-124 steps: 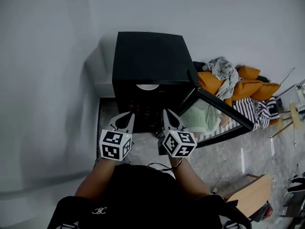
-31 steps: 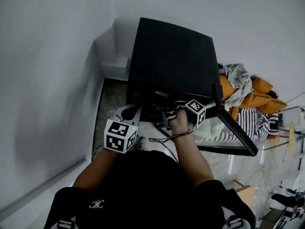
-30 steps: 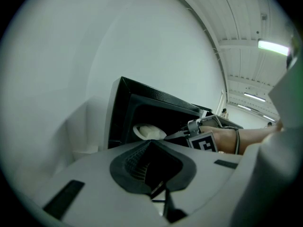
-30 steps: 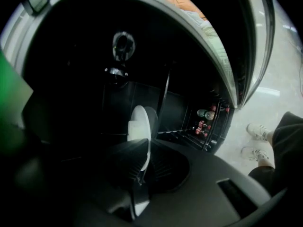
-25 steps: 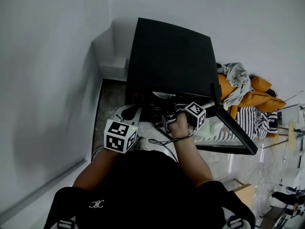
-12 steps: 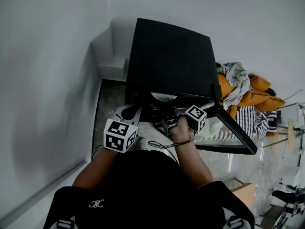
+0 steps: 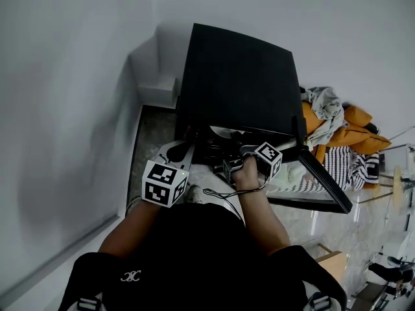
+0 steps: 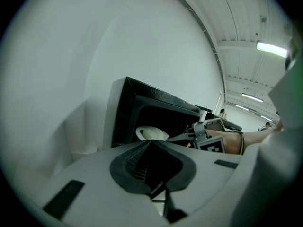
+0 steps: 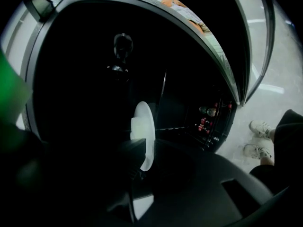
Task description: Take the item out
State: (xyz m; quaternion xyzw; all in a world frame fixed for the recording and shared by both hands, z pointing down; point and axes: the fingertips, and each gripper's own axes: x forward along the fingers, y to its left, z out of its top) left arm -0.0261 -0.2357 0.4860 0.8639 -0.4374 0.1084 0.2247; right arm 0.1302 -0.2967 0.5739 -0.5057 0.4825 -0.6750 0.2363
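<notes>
A black box-shaped cabinet (image 7: 237, 76) stands against the white wall (image 7: 71, 109), and its glass door (image 7: 314, 180) is swung open to the person's right side. Inside the dark cavity is a round white plate (image 9: 143, 126); in the head view only a small pale part of it shows under the top edge of the cabinet, and in the left gripper view it shows as a flat white disc low in the opening. The right gripper (image 9: 147, 155) reaches into the cavity. In its own view the plate is seen edge-on, and the near rim of the plate sits between the two fingers, which are closed to a narrow gap on it, one finger on each face of the rim. The plate is not yet outside the cabinet. The left gripper (image 8: 152, 164) is held outside, in front of the left part of the opening, apart from the plate. Its fingers are brought together and nothing is between them. To the right of the cabinet, behind the open door, a heap of orange and grey clothes (image 7: 331, 118) lies near the wall. In the right gripper view a pair of light shoes (image 9: 258, 138) of the person shows on the pale floor (image 9: 279, 70) at the right.
</notes>
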